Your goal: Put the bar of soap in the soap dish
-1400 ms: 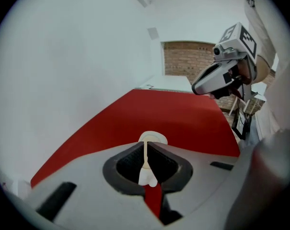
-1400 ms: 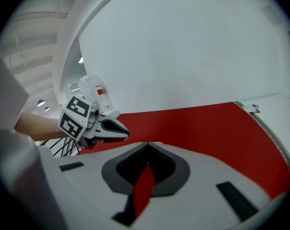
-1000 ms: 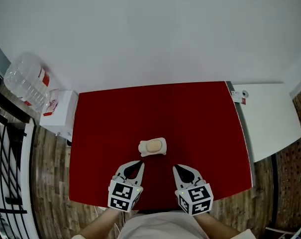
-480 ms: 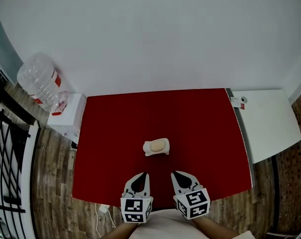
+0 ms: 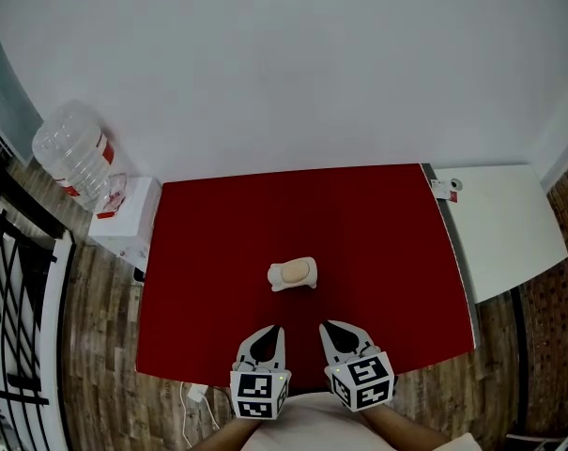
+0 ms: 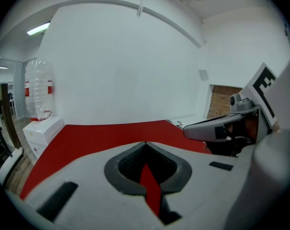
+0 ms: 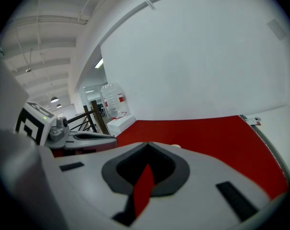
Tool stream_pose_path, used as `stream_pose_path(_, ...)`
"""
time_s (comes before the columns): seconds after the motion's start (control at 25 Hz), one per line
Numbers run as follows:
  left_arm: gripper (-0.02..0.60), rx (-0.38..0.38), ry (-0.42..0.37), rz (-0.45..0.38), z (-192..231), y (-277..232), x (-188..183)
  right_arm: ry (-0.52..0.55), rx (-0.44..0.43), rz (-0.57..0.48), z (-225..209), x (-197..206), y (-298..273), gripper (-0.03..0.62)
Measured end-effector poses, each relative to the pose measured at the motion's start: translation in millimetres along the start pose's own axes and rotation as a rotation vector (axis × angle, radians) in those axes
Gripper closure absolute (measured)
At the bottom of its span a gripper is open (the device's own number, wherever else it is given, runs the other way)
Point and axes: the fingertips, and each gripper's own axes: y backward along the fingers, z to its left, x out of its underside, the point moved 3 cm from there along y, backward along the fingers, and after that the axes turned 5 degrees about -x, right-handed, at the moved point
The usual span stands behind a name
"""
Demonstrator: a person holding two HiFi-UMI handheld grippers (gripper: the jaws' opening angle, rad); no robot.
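Bearing illegible red label (image 5: pixel 104 148): water bottle (image 5: pixel 66 142)

Head view looks down; gripper views skim table (image 5: pixel 208 242).

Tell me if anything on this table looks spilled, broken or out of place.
Nothing stands out. The bar of soap lies in the soap dish near the middle of the red table, and no spill or damage shows.

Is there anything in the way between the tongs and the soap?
No, nothing I can see. Only bare red table lies between the left tongs, the right tongs and the soap. The soap already sits in its white soap dish.
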Motion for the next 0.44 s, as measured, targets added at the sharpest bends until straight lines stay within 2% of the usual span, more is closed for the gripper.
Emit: stream_pose_path(0.44, 0.574, 0.007, -0.012, -0.017, -5.2, -5.9, -5.2, 0.022, -0.016, -0.016, -4.3, -4.5, -1.7, 0.591)
